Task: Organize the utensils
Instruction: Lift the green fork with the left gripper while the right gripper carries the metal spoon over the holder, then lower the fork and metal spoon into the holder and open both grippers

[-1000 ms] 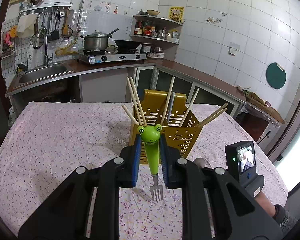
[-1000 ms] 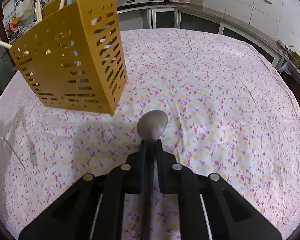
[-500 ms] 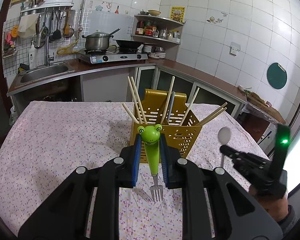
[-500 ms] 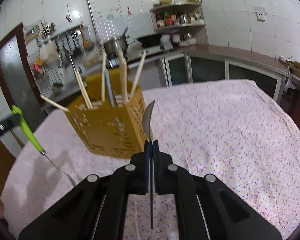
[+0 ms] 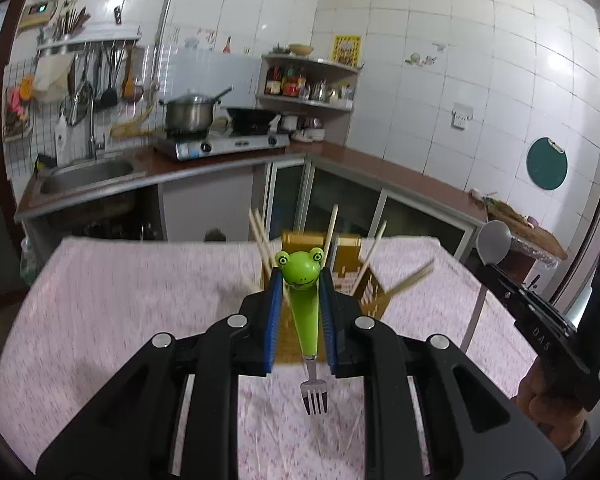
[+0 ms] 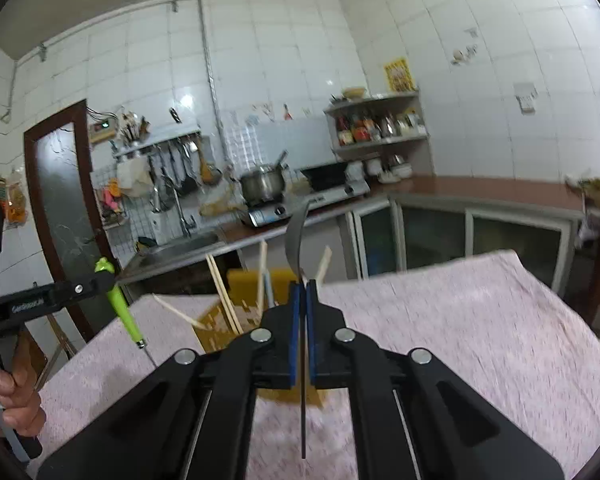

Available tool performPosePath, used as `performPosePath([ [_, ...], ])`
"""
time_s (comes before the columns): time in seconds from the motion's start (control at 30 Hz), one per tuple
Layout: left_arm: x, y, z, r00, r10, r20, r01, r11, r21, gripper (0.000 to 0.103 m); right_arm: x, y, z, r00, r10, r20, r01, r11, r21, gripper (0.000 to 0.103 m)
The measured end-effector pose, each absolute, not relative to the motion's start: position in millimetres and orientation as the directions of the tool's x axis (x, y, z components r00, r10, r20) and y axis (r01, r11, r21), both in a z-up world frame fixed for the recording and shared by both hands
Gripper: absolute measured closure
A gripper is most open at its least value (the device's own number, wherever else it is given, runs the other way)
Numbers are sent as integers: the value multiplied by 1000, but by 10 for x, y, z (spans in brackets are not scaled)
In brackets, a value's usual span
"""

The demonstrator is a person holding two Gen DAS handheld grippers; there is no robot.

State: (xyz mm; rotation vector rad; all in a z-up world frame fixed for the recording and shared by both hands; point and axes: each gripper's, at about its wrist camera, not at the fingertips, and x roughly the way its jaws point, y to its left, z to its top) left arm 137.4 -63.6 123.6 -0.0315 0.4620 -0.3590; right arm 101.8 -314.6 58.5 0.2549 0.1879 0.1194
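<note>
The yellow holder (image 6: 256, 316) stands just ahead and below. The right hand-held gripper (image 6: 303, 292) pinches the spoon (image 6: 297, 236) upright; the left hand-held gripper (image 5: 302, 280) squeezes the frog fork (image 5: 305, 312), prongs down.

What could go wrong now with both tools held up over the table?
The metal spoon is pinched only along its thin handle by the right gripper, so it could pivot or slip. The frog-handled fork in the left gripper could snag the chopsticks splayed across the yellow utensil holder.
</note>
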Motion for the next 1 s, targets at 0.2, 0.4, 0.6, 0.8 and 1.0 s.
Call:
performPosePath([
  [0.2, 1586, -737, 1673, 866, -335, -371, 337, 940, -62, 86, 1262, -2955, 883, 980, 174, -98, -146, 960, 239, 100],
  [0.4, 1904, -819, 1903, 888, -311, -339, 314, 948, -47, 86, 1647, -2860, 1050, 983, 168, -69, -147, 960, 239, 100],
  [0.6, 2162, -860, 1810, 892, -294, -342, 295, 954, -52, 86, 1937, -2775, 1016, 983, 166, -75, -143, 959, 246, 100],
  [0.8, 2359, -838, 1617, 881, -289, -375, 287, 956, -64, 86, 2157, -2759, 863, 985, 138, -103, -111, 966, 233, 100],
  [1.0, 2465, -837, 1378, 860, -294, -417, 292, 954, -71, 85, 2299, -2728, 660, 976, 149, -159, -111, 968, 224, 97],
])
